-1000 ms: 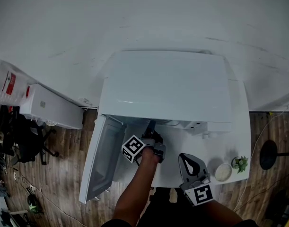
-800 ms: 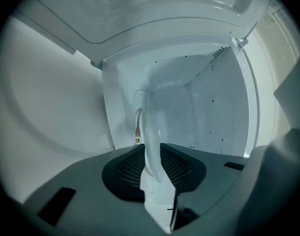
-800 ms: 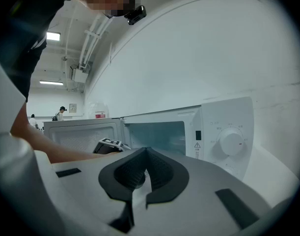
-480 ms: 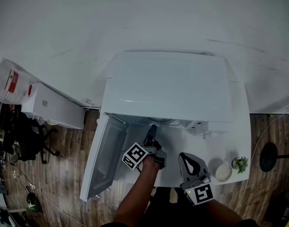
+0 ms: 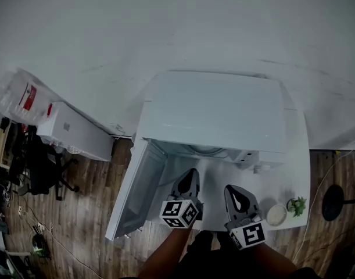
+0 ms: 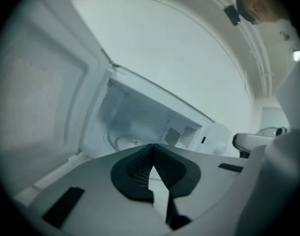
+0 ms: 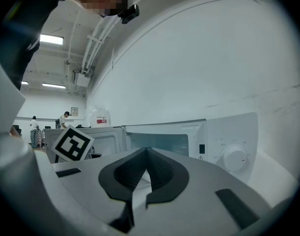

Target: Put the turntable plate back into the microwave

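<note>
The white microwave (image 5: 215, 112) stands on a white table with its door (image 5: 139, 188) swung open to the left. The glass turntable plate (image 6: 125, 141) lies on the floor of the cavity, and its rim (image 5: 206, 150) shows just inside the opening in the head view. My left gripper (image 5: 189, 182) hovers in front of the opening. Its jaws have just been closing and now stand shut (image 6: 151, 145) with nothing between them. Beside it on the right, my right gripper (image 5: 235, 197) is shut and empty (image 7: 146, 150), facing the control panel's knob (image 7: 234, 156).
A small white bowl (image 5: 276, 213) and a little potted plant (image 5: 296, 204) sit at the table's right front corner (image 5: 299, 173). On the wooden floor to the left are a white box (image 5: 78, 132) and an office chair (image 5: 40, 170).
My left gripper has drawn back from the microwave's opening toward the person and has rolled, so its marker cube now faces up. The right gripper has kept its place.
</note>
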Demonstrator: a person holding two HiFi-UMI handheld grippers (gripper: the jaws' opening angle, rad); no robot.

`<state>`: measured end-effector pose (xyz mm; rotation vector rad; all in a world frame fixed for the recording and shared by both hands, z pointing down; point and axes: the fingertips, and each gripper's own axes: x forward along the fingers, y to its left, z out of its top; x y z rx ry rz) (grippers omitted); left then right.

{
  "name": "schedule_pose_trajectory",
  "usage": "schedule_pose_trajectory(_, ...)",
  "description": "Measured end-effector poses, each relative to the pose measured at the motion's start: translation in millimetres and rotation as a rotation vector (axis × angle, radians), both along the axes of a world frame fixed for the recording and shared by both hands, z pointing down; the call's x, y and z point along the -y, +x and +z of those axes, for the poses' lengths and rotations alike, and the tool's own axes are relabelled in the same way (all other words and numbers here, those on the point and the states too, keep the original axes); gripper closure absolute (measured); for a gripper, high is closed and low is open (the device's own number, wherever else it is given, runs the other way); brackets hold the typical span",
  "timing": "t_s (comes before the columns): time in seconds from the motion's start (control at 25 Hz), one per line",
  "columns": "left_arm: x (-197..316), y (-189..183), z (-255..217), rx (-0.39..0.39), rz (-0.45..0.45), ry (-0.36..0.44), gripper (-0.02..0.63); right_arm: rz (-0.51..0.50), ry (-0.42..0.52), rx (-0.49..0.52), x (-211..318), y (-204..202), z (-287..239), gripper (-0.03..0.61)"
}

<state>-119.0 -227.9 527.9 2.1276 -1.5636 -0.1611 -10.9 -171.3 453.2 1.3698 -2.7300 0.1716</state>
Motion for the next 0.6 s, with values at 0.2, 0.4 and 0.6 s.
schedule_pose_trajectory(0.2,-30.7,3.9,-12.9,0.265,0.092,0.073,0.595,-0.020,0.008,-0.037,-1.8,-2.1,-8.2,0.560)
schedule_pose_trajectory(0.4,-51.7,5.5,-31.2,0.352,0.116,0.121,0.594,-0.025,0.023,-0.053,-3.0,-1.0,-19.9,0.560)
schedule_pose_trajectory(0.6,-60.8,2.7,-39.4,0.354,0.099,0.121,0.594,-0.028,0.044,-0.057,-3.8,-2.5,-28.3,0.560)
